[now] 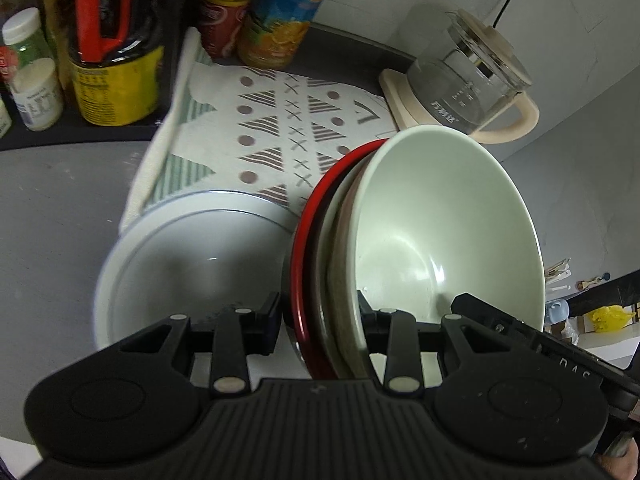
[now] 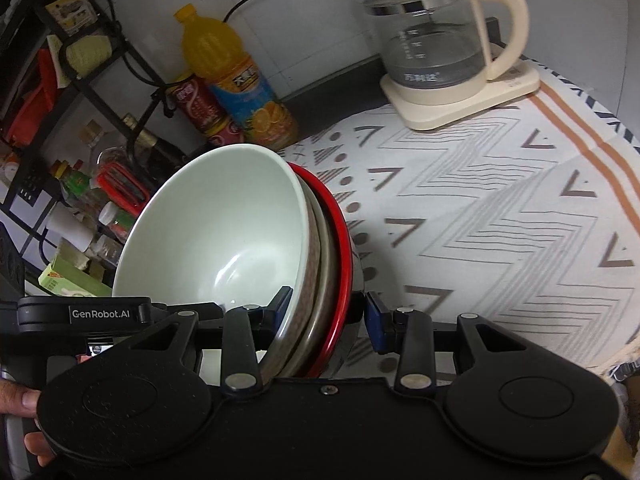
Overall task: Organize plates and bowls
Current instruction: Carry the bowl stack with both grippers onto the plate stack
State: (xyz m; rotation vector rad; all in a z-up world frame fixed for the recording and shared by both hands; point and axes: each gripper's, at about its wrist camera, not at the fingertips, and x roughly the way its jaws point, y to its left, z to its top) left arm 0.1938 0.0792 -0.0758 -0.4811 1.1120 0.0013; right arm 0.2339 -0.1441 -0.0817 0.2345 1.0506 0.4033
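Both my claws, left claw (image 1: 320,320) and right claw (image 2: 326,312), clamp the nested bowl stack (image 1: 420,232) (carry step, by my reading); next: set it level beside the white plate (image 1: 192,256).

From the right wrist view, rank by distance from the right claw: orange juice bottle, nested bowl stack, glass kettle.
1. Nested bowl stack: clamped in the right claw.
2. Orange juice bottle: back left, by the wall.
3. Glass kettle: far back right, on its base.
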